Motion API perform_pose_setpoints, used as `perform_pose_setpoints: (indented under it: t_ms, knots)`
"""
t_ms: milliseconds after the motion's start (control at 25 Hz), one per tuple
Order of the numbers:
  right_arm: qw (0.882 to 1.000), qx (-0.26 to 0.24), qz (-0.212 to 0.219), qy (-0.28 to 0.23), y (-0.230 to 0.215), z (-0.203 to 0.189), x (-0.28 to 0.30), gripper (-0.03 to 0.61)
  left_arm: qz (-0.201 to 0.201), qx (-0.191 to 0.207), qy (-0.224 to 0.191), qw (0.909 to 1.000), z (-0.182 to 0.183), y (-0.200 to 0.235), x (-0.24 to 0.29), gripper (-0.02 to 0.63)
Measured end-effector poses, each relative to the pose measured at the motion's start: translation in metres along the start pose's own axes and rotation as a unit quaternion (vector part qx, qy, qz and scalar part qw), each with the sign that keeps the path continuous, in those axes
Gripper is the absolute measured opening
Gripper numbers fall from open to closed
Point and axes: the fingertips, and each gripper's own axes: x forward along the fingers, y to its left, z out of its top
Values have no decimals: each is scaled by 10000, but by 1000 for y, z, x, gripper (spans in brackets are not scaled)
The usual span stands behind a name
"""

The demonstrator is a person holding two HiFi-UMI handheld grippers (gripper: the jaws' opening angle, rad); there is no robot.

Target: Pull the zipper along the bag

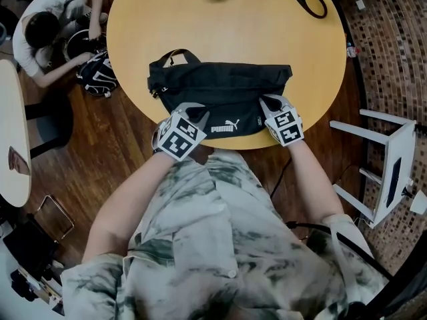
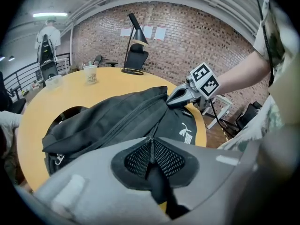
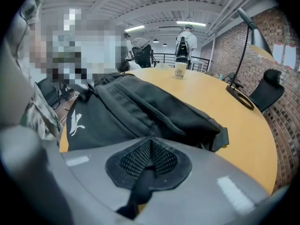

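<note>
Black fabric bag (image 1: 220,85) with a white logo lay at the round wooden desk's (image 1: 267,25) near edge; left gripper (image 1: 192,112) and right gripper (image 1: 270,102) each had jaws pinched tight on its fabric.

Left gripper (image 2: 151,146) tight on black bag (image 2: 117,118)

Black woven cloth, matt, with a white printed logo: bag (image 1: 220,92). Tan wood-look top, smooth, low sheen: table (image 1: 280,39). Dark wood planks, slight gloss: floor (image 1: 113,145). Grey matt plastic shells: left gripper (image 2: 151,146), right gripper (image 3: 150,146). Black mesh texture: pads (image 2: 171,161). Rough brick: wall (image 2: 197,41).
</note>
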Motion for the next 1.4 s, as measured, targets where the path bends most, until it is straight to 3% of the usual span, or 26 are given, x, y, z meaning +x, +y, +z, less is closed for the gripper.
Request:
perform_pose_setpoints:
  t_ms: [920, 1200, 1400]
  knots:
    - [9966, 180, -548, 591, -5, -6, -1, 6, -81, -34, 62, 9999, -58, 67, -49, 25]
    - [9943, 92, -699, 802, -5, -8, 0, 6, -112, 41, 8, 9999, -60, 67, -50, 26]
    - [9926, 420, -856, 747, -9, -4, -4, 6, -96, 109, -165, 9998, -53, 68, -48, 37]
